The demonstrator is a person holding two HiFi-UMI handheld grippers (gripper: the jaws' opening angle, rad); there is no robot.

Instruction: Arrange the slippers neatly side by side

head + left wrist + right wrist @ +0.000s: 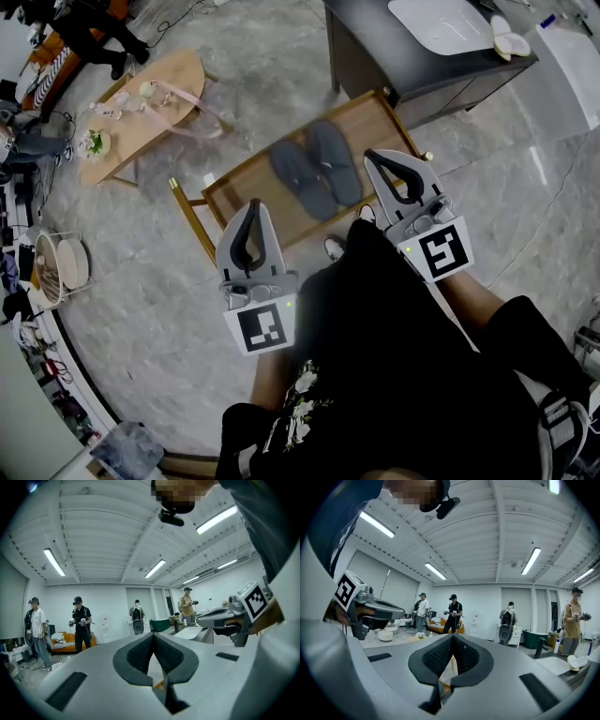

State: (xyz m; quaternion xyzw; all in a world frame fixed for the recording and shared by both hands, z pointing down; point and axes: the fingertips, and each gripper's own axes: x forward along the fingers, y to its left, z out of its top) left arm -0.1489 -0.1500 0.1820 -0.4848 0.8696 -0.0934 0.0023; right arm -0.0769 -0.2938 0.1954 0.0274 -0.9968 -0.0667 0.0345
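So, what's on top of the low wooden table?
Two grey slippers lie side by side on the wooden table. The right claw and left claw cover parts of its near edge, hiding that strip.

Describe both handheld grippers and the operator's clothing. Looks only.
The left gripper and right gripper match. Both have light grey plastic fingers tapering to a point, lined with dark ribbed pads. Each carries a white cube bearing a black square marker. No cables are visible. The person wears black clothing with a white print.
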